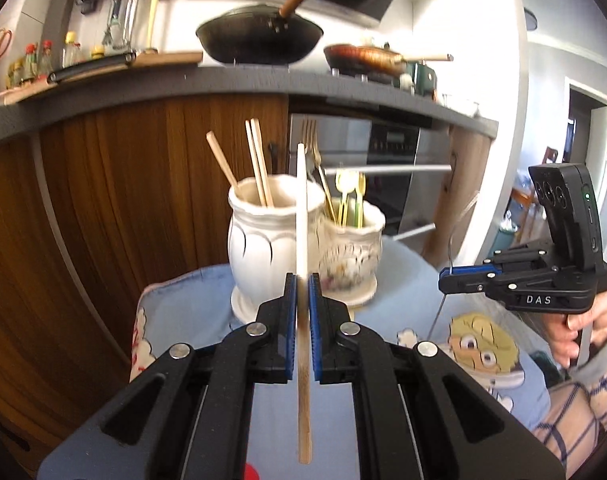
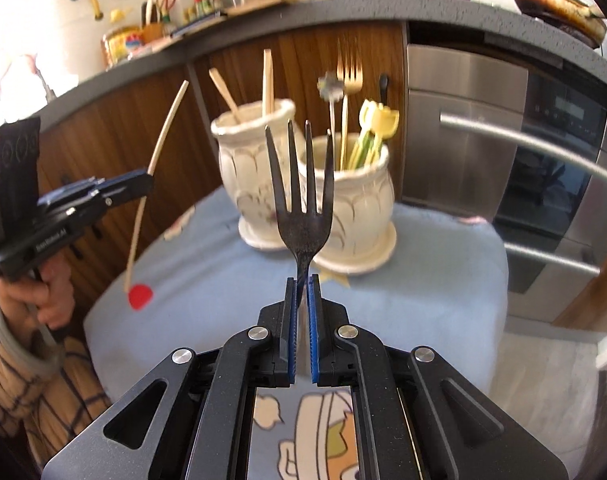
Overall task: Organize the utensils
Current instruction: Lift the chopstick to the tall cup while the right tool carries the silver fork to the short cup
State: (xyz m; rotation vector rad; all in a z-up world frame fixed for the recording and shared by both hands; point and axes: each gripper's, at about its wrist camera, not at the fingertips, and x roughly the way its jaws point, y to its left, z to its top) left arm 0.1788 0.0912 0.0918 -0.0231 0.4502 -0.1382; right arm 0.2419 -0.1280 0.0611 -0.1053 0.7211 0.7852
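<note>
My left gripper point(image 1: 302, 280) is shut on a bamboo chopstick point(image 1: 301, 208), held upright in front of the two pots. The chopstick also shows in the right wrist view point(image 2: 163, 136), with a red end point(image 2: 138, 295). My right gripper point(image 2: 302, 280) is shut on a dark metal fork point(image 2: 301, 200), tines up; it also shows in the left wrist view point(image 1: 447, 280). A white ceramic pot point(image 1: 259, 236) holds chopsticks point(image 1: 257, 168). A second floral pot point(image 1: 353, 248) to its right holds gold forks and spoons point(image 1: 349, 192).
Both pots stand on a blue cartoon-print cloth point(image 2: 423, 280) over a small table. Wooden cabinets point(image 1: 123, 184) and an oven with steel handles point(image 2: 523, 140) are behind. A counter point(image 1: 243, 80) above carries a wok and pans.
</note>
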